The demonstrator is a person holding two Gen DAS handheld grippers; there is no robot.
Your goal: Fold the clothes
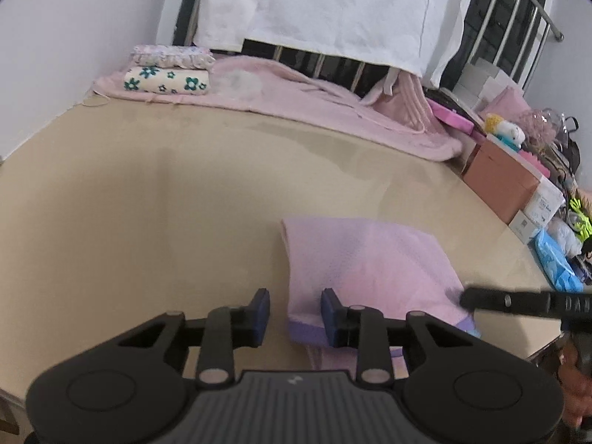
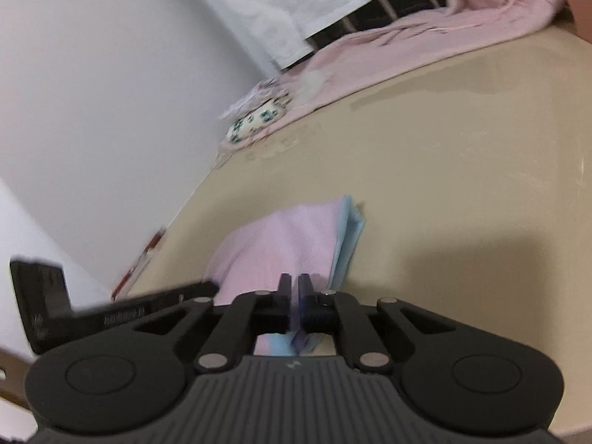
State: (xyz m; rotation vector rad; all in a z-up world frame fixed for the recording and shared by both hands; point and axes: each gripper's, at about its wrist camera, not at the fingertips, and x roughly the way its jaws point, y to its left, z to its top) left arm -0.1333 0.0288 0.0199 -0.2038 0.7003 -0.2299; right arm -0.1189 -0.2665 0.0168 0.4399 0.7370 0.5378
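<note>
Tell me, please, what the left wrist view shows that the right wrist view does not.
Only the left wrist view shows the open left gripper, the boxes and clutter past the table edge, and the railing. Only the right wrist view shows the right gripper nearly shut on the garment's pale blue edge. Both show the folded pink garment, the tan table, the floral folded stack and the pink blanket.

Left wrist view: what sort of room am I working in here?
Most likely a bedroom or similar home room. A metal bed frame draped with a white sheet stands behind the beige table, folded clothes are stacked by the wall, and boxes crowd the right.
</note>
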